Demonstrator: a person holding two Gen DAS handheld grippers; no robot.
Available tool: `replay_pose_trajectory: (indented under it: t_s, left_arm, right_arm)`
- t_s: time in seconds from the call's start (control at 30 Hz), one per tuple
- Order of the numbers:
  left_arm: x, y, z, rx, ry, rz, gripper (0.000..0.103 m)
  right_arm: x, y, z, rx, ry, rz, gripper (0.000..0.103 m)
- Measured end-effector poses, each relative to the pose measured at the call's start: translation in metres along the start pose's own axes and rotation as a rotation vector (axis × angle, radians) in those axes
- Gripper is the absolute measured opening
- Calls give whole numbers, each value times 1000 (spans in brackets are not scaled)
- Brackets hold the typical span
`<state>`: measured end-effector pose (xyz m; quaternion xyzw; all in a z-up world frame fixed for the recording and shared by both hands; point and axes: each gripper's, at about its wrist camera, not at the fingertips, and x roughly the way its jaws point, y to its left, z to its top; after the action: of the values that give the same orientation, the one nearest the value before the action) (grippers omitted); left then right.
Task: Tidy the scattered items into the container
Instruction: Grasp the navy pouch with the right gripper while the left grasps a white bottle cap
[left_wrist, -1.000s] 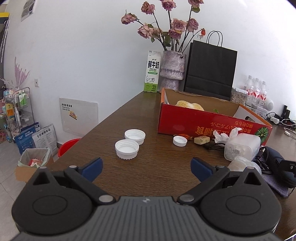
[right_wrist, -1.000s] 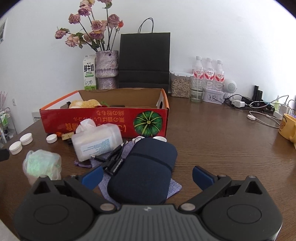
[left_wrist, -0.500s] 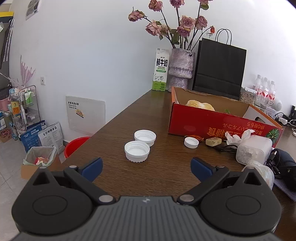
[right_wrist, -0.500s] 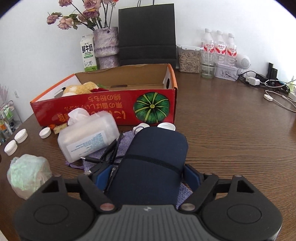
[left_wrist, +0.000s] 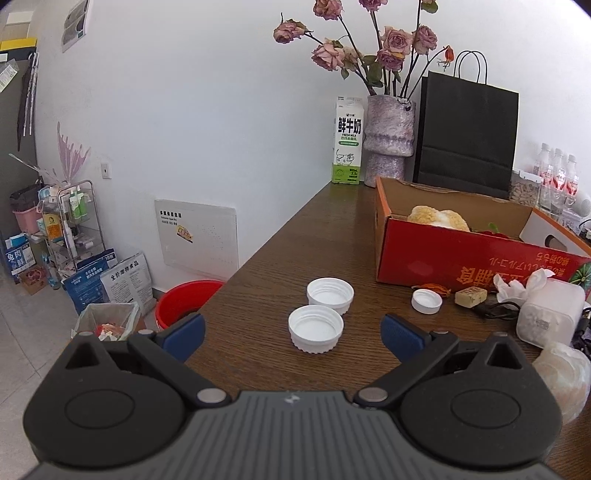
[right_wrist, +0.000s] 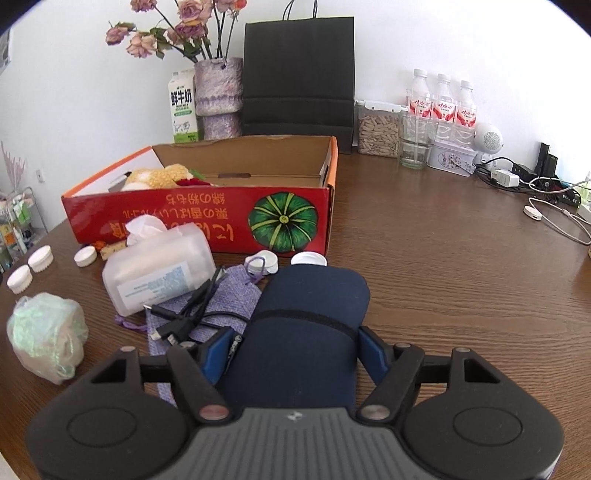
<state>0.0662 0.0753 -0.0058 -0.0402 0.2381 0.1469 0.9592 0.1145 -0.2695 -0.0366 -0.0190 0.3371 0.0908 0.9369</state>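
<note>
Right hand-held gripper (right_wrist: 295, 354) has gone from wide open a second ago to closing in on the navy pouch (right_wrist: 306, 325), and both blue pads are now against its sides, so it looks like the grab is basically on. Pouch hasn't left the surface (right_wrist: 461, 266) yet tho, it's lying partly on the purple cloth bag (right_wrist: 225, 291) with the black cable (right_wrist: 192, 314) just beside it. Left hand-held gripper (left_wrist: 291, 334) is spread with nothing in it, and it's crept up on the two white lids (left_wrist: 316, 328). Further back the tissue pack (right_wrist: 159, 269) sits just in front of the red box (right_wrist: 199, 218), which is where the pouch probably goes next.
</note>
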Motion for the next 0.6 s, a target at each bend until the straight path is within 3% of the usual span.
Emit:
replay_pose_trajectory:
  t_s: [0.5,0.6]
  left_arm:
    - [56,-1,9,88,132,23,103]
    - [57,-2,8,90,134,5,84]
  right_arm:
    - [11,-3,6,8,8,-38,76]
    - [10,-3,6,4,2,-37,71]
